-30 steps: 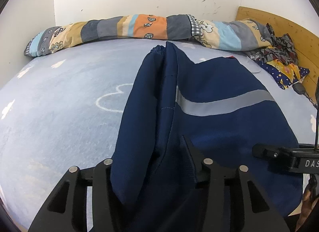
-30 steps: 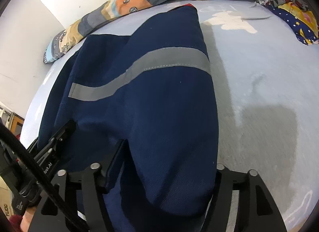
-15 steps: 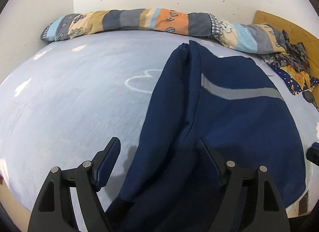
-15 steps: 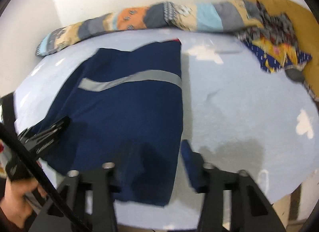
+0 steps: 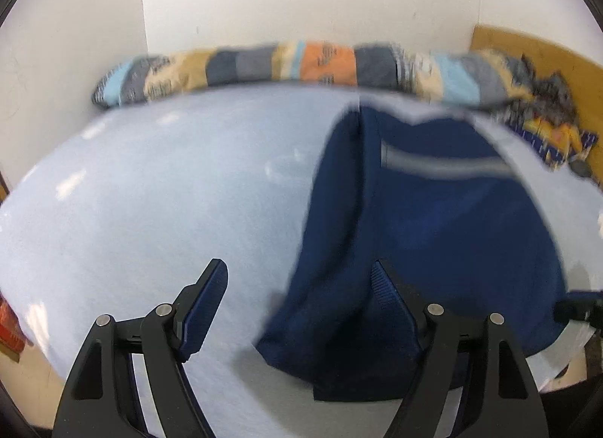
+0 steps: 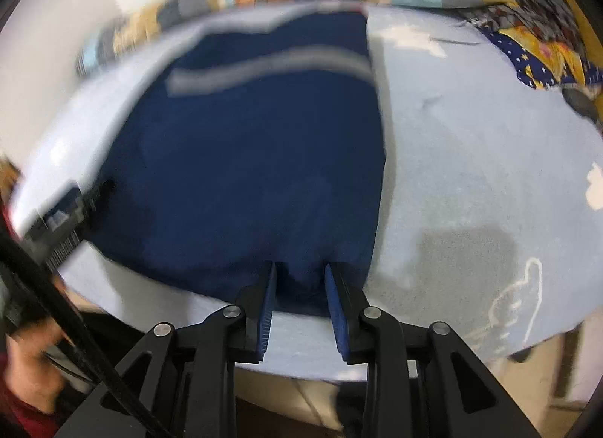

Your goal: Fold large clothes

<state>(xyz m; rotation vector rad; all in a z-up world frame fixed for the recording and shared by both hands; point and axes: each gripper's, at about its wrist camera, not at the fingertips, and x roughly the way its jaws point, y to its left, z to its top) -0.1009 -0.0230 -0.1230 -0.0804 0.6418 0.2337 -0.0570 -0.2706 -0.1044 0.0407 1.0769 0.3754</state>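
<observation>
Now both claws have let go of the one navy garment [image 5: 433, 219], which lies flat on the pale-blue bed [image 5: 150, 193]. Left claw [image 5: 297, 283] spread wide; right claw [image 6: 299, 280] parted narrowly at its hem, pinching nothing. One patchwork quilt [image 5: 301, 67] behind.

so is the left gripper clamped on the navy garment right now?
No, the left gripper is open, its fingers spread wide over the navy garment lying on the bed.
</observation>
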